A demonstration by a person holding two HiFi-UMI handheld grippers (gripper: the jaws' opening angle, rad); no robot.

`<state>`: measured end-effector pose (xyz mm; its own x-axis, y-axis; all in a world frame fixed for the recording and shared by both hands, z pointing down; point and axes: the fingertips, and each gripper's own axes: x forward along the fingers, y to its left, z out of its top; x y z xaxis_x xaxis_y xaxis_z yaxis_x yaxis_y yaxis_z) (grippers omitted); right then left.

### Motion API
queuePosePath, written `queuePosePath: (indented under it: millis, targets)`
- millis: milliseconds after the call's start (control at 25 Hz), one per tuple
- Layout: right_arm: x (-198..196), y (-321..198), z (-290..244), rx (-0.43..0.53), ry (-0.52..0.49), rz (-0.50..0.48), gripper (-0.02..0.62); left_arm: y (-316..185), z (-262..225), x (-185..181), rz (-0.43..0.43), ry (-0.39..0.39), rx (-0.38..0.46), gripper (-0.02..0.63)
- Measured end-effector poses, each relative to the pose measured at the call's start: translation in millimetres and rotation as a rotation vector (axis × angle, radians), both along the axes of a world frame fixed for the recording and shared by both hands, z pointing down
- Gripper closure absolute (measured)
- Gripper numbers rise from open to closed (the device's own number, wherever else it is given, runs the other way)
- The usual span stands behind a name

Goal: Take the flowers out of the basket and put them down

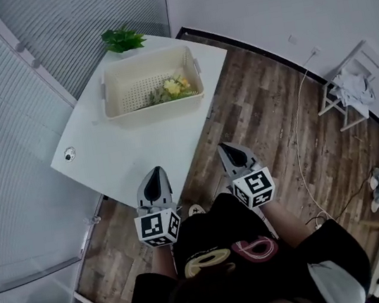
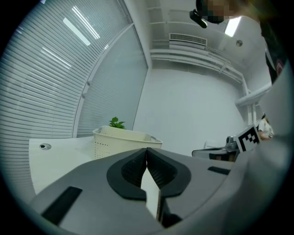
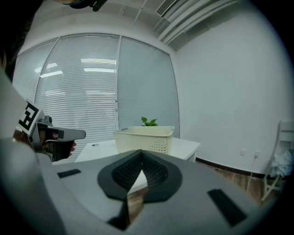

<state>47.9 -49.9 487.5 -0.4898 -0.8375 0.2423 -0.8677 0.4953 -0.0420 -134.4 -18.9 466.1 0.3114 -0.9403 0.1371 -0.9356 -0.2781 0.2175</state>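
A cream perforated basket (image 1: 122,84) stands on the far part of the white table (image 1: 131,145), with yellow and green flowers (image 1: 173,88) lying in its right end. Both gripper views show the basket (image 2: 123,140) (image 3: 143,137) from the side, well ahead of the jaws; its wall hides the flowers there. My left gripper (image 1: 154,177) hovers at the table's near edge, shut and empty. My right gripper (image 1: 227,150) is just off the table's right edge over the floor, also shut with nothing in it.
A green potted plant (image 1: 122,39) sits behind the basket at the table's far corner. A small round cable port (image 1: 69,155) is set in the table's left side. White chairs (image 1: 351,89) and a cable (image 1: 300,122) are on the wooden floor to the right. Blinds line the left wall.
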Motion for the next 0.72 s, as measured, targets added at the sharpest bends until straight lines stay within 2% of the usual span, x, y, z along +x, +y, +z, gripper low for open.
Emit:
queuePosePath:
  millis: [320,720]
  targets:
    - [6.8,-5.7,9.0,-0.032,-0.008,0.009,0.586,-6.1,7.2,5.2,0.003,0.001,-0.023,0.589]
    - [-13.2,-55.7,8.9,-0.051,-0.022,-0.104,0.586,-40.1,19.7,4.6,-0.025,0.009,-0.087,0.589]
